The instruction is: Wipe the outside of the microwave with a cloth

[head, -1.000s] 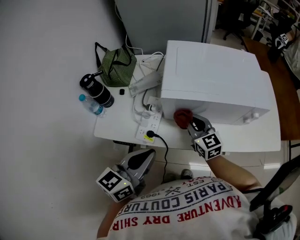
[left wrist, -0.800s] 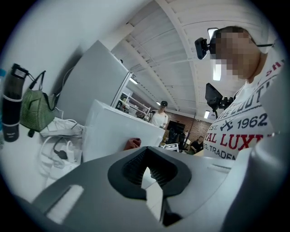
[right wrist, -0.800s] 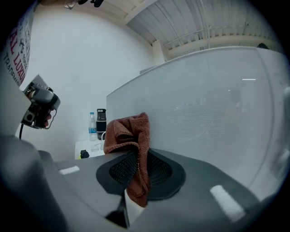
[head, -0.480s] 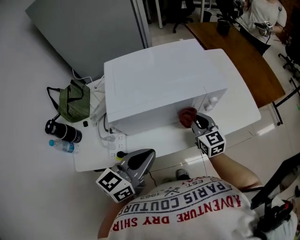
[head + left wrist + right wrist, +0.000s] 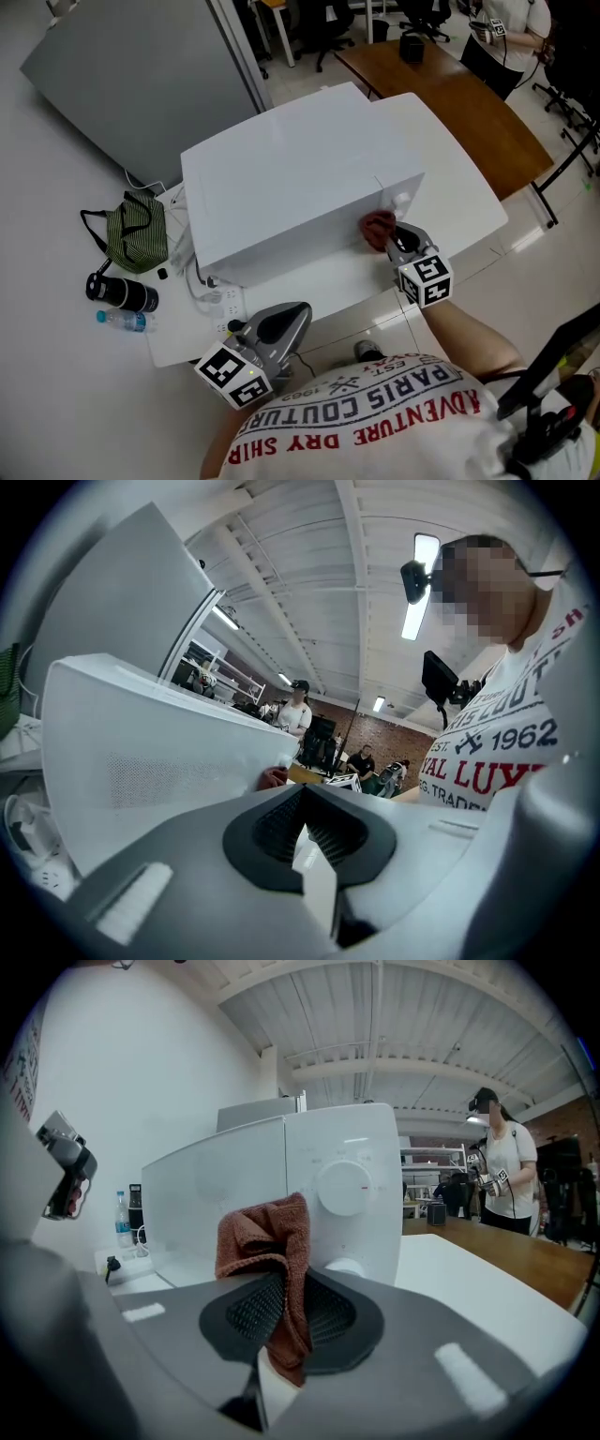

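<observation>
A white microwave point(image 5: 291, 187) stands on a white table point(image 5: 459, 202). My right gripper point(image 5: 394, 239) is shut on a reddish-brown cloth point(image 5: 377, 228) and holds it against the microwave's front, near the right-hand control panel. In the right gripper view the cloth point(image 5: 267, 1241) bunches between the jaws, just left of the round knob point(image 5: 342, 1188). My left gripper point(image 5: 281, 323) hangs below the table's front edge, away from the microwave; its jaws stand closed with nothing between them in the left gripper view point(image 5: 302, 832).
A power strip with cables point(image 5: 228, 302) lies left of the microwave. A striped green bag point(image 5: 141, 234), a black flask point(image 5: 122, 292) and a water bottle point(image 5: 122, 322) sit at the table's left end. A brown desk point(image 5: 450, 89) and a person point(image 5: 502, 1171) stand beyond.
The head view has swung round, so the microwave's front now faces me more. My right gripper has carried the cloth rightward along the front toward the control panel. The left gripper stayed put.
</observation>
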Demonstrator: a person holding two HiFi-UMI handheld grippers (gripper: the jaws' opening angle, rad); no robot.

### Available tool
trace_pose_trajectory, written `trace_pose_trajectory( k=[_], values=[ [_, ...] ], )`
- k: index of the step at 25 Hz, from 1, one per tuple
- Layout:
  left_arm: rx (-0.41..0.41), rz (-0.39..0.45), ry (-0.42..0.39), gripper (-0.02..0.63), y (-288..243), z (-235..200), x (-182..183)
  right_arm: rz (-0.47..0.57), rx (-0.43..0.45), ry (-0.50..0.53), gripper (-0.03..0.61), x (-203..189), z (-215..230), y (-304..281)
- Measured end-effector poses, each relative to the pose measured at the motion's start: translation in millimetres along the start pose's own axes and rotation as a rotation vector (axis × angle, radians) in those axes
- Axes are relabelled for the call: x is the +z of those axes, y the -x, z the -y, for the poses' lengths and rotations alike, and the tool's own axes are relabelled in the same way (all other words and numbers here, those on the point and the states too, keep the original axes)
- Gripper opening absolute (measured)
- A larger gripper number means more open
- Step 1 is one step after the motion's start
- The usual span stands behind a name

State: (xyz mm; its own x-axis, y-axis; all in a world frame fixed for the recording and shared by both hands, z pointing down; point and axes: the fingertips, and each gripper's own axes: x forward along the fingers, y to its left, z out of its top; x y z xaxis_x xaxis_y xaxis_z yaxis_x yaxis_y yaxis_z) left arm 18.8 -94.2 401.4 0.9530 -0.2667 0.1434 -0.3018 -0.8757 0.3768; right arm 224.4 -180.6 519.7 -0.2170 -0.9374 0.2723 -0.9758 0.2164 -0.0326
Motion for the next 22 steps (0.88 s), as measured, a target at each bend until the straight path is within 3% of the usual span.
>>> trace_pose_trajectory(
  k=[4,7,13,22],
  values=[
    [0.018,0.021,0.003,0.006,16,-4,0,-0.006,0.057,0.099,0.043,16,-22,15],
    [0.026,0.036,0.005,0.006,29,-5,-1,0.018,0.165,0.162,0.043,48,-53,27],
    [0.059,0.087,-0.008,0.006,63,-4,3,0.059,0.459,0.356,0.043,139,-159,31],
    [0.172,0.193,-0.075,0.006,136,-10,31,0.091,0.689,0.546,0.043,218,-311,-3]
  ],
)
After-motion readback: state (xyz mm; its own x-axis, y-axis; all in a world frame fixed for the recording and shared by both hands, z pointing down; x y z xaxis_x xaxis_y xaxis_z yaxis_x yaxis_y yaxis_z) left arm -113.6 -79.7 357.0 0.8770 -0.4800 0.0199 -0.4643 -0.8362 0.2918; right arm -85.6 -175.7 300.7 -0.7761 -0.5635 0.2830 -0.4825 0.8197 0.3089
